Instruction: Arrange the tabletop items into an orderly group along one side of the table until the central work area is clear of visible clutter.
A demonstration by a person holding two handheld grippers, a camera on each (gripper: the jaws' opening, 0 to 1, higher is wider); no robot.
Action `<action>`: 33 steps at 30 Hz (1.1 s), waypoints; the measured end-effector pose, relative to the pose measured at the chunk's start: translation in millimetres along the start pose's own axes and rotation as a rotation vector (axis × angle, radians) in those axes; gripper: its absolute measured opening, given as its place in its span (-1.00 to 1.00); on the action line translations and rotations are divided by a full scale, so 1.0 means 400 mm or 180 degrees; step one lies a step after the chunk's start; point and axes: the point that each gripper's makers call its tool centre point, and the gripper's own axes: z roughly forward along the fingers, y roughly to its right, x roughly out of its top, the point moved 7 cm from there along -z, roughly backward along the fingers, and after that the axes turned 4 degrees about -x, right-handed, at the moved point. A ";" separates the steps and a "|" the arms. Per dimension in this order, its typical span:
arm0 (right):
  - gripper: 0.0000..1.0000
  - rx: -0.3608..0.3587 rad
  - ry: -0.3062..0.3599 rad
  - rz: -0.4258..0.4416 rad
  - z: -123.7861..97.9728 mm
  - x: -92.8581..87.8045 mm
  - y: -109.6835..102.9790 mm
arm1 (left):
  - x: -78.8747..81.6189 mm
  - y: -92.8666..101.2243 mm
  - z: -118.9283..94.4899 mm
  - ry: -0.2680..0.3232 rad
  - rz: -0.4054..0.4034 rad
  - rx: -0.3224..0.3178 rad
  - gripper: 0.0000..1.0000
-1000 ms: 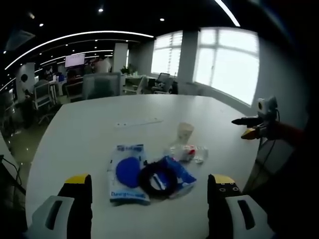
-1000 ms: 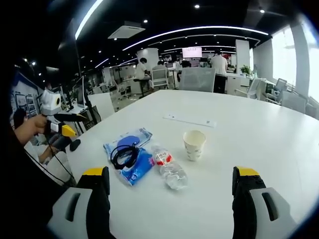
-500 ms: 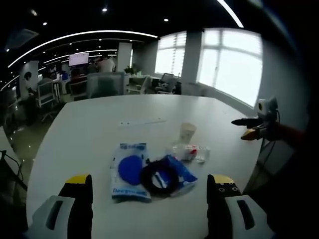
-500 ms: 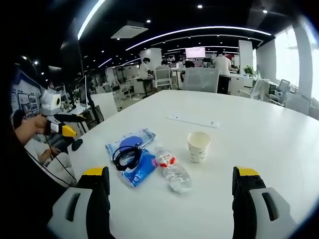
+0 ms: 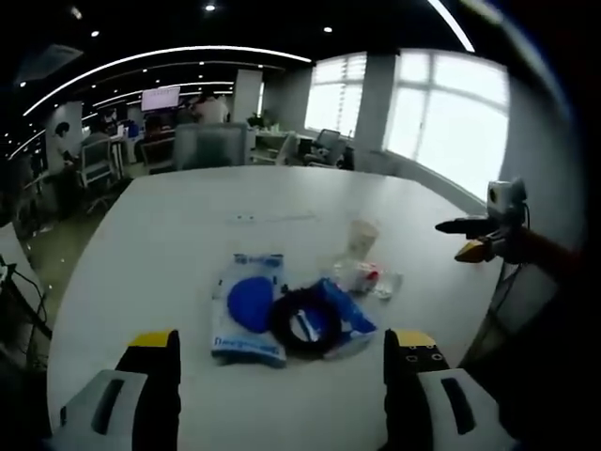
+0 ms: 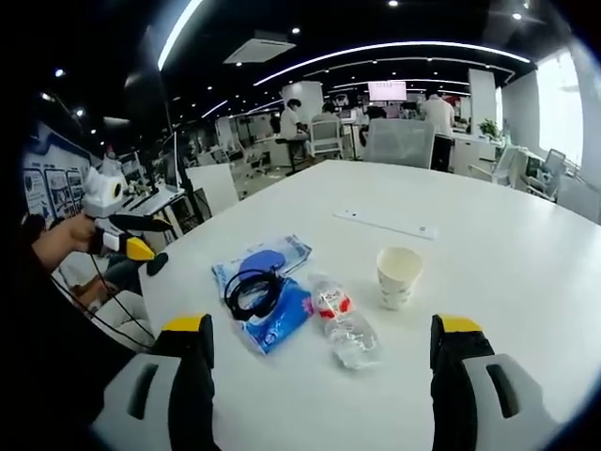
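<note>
Nothing moved on the table (image 5: 169, 244) over the last second; only the cameras drifted a little. Left gripper (image 5: 277, 376) and right gripper (image 6: 319, 362) both held above the near edge, jaws wide apart, empty. Still clustered mid-table, well short of any edge: two blue packets (image 6: 268, 287) with a black cable coil (image 6: 252, 289) on top, a clear bottle (image 6: 343, 324) lying just beside them, a paper cup (image 6: 399, 275) upright near the bottle. Clearing not yet begun, by the look of it.

Clear plastic bottle (image 6: 343, 324) – paper cup (image 6: 397, 276) – smooth table (image 6: 526, 282).
</note>
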 end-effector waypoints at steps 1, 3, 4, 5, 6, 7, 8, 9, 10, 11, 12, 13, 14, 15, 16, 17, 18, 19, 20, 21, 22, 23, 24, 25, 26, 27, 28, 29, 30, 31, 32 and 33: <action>0.80 -0.0003 -0.0001 0.0000 0.000 0.000 0.000 | -0.001 0.000 0.000 -0.0007 -0.0007 0.0001 0.74; 0.78 -0.0003 -0.0014 -0.0007 0.000 -0.001 0.001 | -0.003 0.000 0.000 -0.0016 -0.0016 0.0004 0.71; 0.77 -0.0002 -0.0020 -0.0008 0.000 -0.001 0.000 | -0.003 -0.001 0.000 -0.0018 -0.0017 0.0007 0.70; 0.76 -0.0001 -0.0017 -0.0005 0.001 -0.001 -0.001 | -0.004 -0.004 0.000 -0.0019 -0.0024 0.0015 0.70; 0.74 0.0000 -0.0022 0.0000 0.002 -0.002 0.000 | -0.003 -0.006 0.000 -0.0017 -0.0011 0.0027 0.69; 0.72 0.0003 -0.0037 -0.0001 0.003 -0.004 0.000 | -0.003 -0.007 0.000 -0.0036 0.0001 0.0032 0.69; 0.71 0.0008 -0.0044 -0.0012 0.005 -0.005 -0.001 | -0.002 -0.008 0.000 -0.0038 0.0009 0.0031 0.68; 0.71 0.0008 -0.0044 -0.0012 0.006 -0.005 -0.001 | -0.002 -0.009 0.000 -0.0038 0.0009 0.0034 0.67; 0.70 0.0009 -0.0043 -0.0013 0.006 -0.005 0.000 | -0.002 -0.010 0.001 -0.0039 0.0008 0.0037 0.66; 0.69 0.0010 -0.0042 -0.0013 0.007 -0.005 0.000 | -0.001 -0.011 0.001 -0.0039 0.0008 0.0039 0.64; 0.67 0.0010 -0.0044 -0.0013 0.008 -0.005 0.000 | -0.001 -0.011 0.001 -0.0040 0.0006 0.0042 0.61; 0.66 0.0011 -0.0046 -0.0013 0.010 -0.005 0.000 | -0.001 -0.012 0.001 -0.0040 0.0003 0.0045 0.60; 0.63 0.0015 -0.0036 -0.0015 0.012 -0.002 -0.001 | -0.001 -0.012 0.001 -0.0045 -0.0003 0.0054 0.60; 0.59 0.0013 -0.0035 -0.0012 0.013 -0.001 0.000 | -0.001 -0.012 0.001 -0.0045 -0.0009 0.0060 0.59; 0.56 0.0008 -0.0033 -0.0012 0.014 0.000 0.000 | -0.001 -0.013 0.001 -0.0046 -0.0008 0.0061 0.58; 0.54 0.0006 -0.0032 -0.0012 0.015 0.001 0.001 | -0.001 -0.013 0.000 -0.0046 -0.0005 0.0060 0.55; 0.54 0.0003 -0.0020 -0.0009 0.017 0.004 0.002 | 0.000 -0.017 0.001 -0.0039 -0.0007 0.0061 0.52; 0.53 0.0004 -0.0022 -0.0008 0.019 0.005 0.003 | -0.001 -0.020 0.002 -0.0044 -0.0005 0.0059 0.50; 0.50 0.0000 -0.0022 -0.0012 0.021 0.004 0.006 | 0.000 -0.021 0.002 -0.0045 -0.0010 0.0058 0.50; 0.47 0.0003 -0.0021 -0.0005 0.022 0.004 0.006 | 0.001 -0.021 0.002 -0.0031 -0.0024 0.0047 0.50; 0.44 0.0006 -0.0020 0.0001 0.023 0.003 0.006 | 0.003 -0.020 0.002 -0.0017 -0.0038 0.0036 0.50; 0.41 0.0008 -0.0023 0.0002 0.023 0.001 0.005 | 0.004 -0.022 0.003 -0.0018 -0.0026 0.0050 0.50; 0.35 0.0009 -0.0027 0.0002 0.023 0.000 0.005 | 0.005 -0.021 0.003 -0.0015 -0.0023 0.0047 0.48; 0.31 -0.0001 -0.0016 -0.0003 0.021 -0.001 0.008 | 0.006 -0.019 0.004 -0.0019 -0.0011 0.0043 0.47; 0.29 -0.0010 -0.0016 0.0003 0.020 -0.002 0.009 | 0.006 -0.017 0.004 -0.0028 0.0000 0.0036 0.46; 0.26 -0.0019 -0.0016 0.0009 0.018 -0.002 0.011 | 0.006 -0.016 0.005 -0.0036 0.0010 0.0029 0.45; 0.26 -0.0025 -0.0001 0.0021 0.016 -0.002 0.011 | 0.006 -0.014 0.006 -0.0046 0.0016 0.0021 0.45; 0.24 -0.0029 0.0000 0.0020 0.014 -0.002 0.011 | 0.007 -0.012 0.006 -0.0044 0.0012 0.0019 0.45; 0.23 -0.0033 0.0001 0.0019 0.011 -0.001 0.010 | 0.008 -0.011 0.006 -0.0042 0.0008 0.0018 0.45; 0.21 -0.0034 0.0008 0.0029 0.006 0.000 0.012 | 0.010 -0.008 0.007 -0.0022 0.0020 0.0022 0.43; 0.17 -0.0041 0.0004 0.0028 0.005 -0.001 0.014 | 0.011 -0.007 0.007 -0.0013 0.0023 0.0017 0.40; 0.13 -0.0048 0.0001 0.0028 0.004 -0.002 0.016 | 0.012 -0.006 0.007 -0.0004 0.0025 0.0012 0.37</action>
